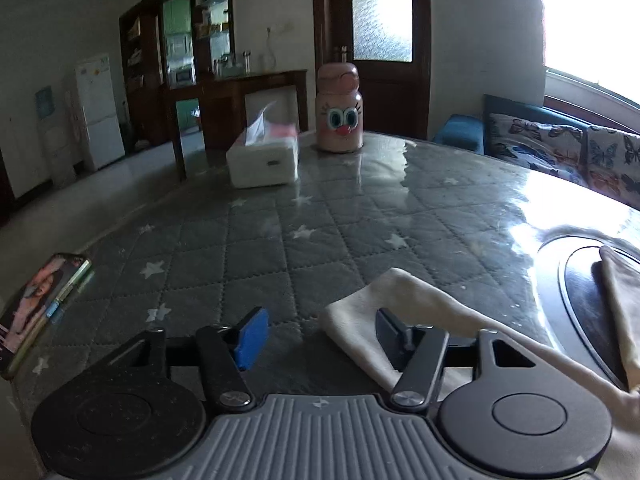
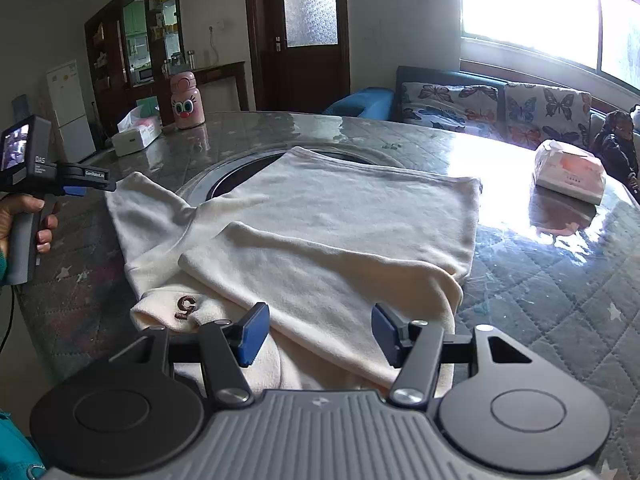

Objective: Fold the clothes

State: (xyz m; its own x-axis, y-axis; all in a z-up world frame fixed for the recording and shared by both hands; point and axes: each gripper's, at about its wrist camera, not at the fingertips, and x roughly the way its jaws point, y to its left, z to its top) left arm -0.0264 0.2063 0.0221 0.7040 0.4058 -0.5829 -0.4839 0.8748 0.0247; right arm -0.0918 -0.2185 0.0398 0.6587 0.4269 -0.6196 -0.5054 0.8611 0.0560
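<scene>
- Left wrist view: the left tool (image 1: 320, 336) hangs over the quilted table (image 1: 280, 240) with its jaws partly apart and nothing between them. 1 blue pad (image 1: 251, 338) shows on the left finger; the other finger sits over the edge of the cream garment (image 1: 404, 300), but I cannot tell whether it touches the cloth.
- A sleeve-like end of the garment lies just ahead and right of the tool, and more cloth drapes over the dark round inset (image 1: 580, 280) at the right.
- Further off stand a tissue box (image 1: 262, 160) and a pink cartoon bottle (image 1: 339, 108); a phone (image 1: 36, 308) lies at the left rim.
- Right wrist view: the right tool (image 2: 320, 336) is about half open and grips nothing; its 2 pads hover above the near edge of the garment.
- The garment lies spread across the middle of the table, 1 sleeve already folded over the body and the collar with a brown mark (image 2: 186, 306) near the tool.
- The person's left hand (image 2: 24, 220) holds the other tool at the far left, beside the outstretched sleeve.
- Judgement: the cloth looks soft, light and limp, so it will sag and crease when lifted and may slide on the glossy table. A pinch at a sleeve end or hem corner, through both layers, seems the safest hold.
</scene>
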